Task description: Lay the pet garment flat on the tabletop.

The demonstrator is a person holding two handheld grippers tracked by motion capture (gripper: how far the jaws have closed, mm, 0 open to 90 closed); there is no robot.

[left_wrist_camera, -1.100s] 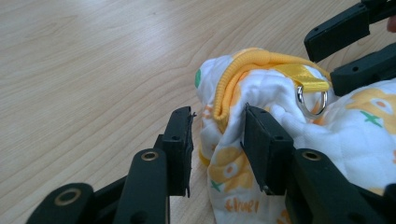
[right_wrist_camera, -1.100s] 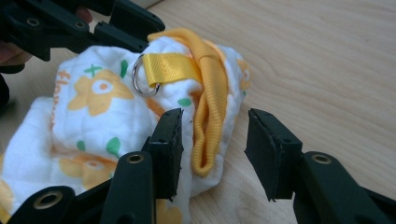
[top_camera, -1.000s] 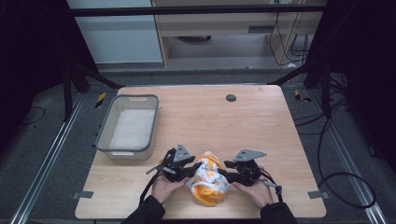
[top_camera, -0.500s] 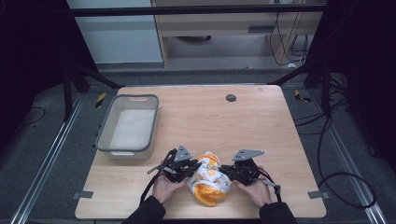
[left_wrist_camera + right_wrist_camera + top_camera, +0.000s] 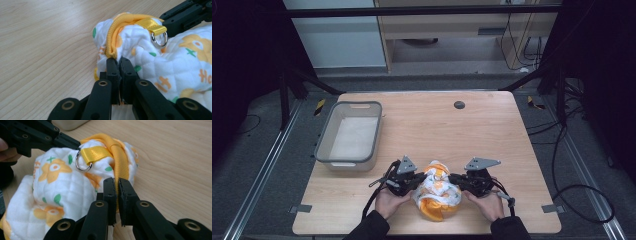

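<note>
Left claw [image 5: 117, 61] was clenched on the orange trim [image 5: 117, 30] of a quilted white cloth [image 5: 175, 67], its jaws pressed together low in the centre of the left gripper view with the fabric edge pinched between them. Right claw [image 5: 116, 182] was likewise clamped on the same orange trim [image 5: 120, 157], the band running down between its nearly closed jaws at the lower middle of the right gripper view. A yellow ribbon loop [image 5: 96, 153] carrying a metal ring [image 5: 82, 163] sat on top of the cloth, just left of the trim in that view; in the left gripper view the ring [image 5: 160, 40] hung at the upper right.

In the high view the cloth [image 5: 437, 192], printed with orange flowers, lay bunched on the wooden surface [image 5: 452, 130] near the bottom centre of the frame, between the two claws, the left claw [image 5: 417, 181] touching its left side and the right claw [image 5: 453, 180] its right. A grey bin [image 5: 324, 150] stood on the surface at the left of the frame, apart from the cloth.
</note>
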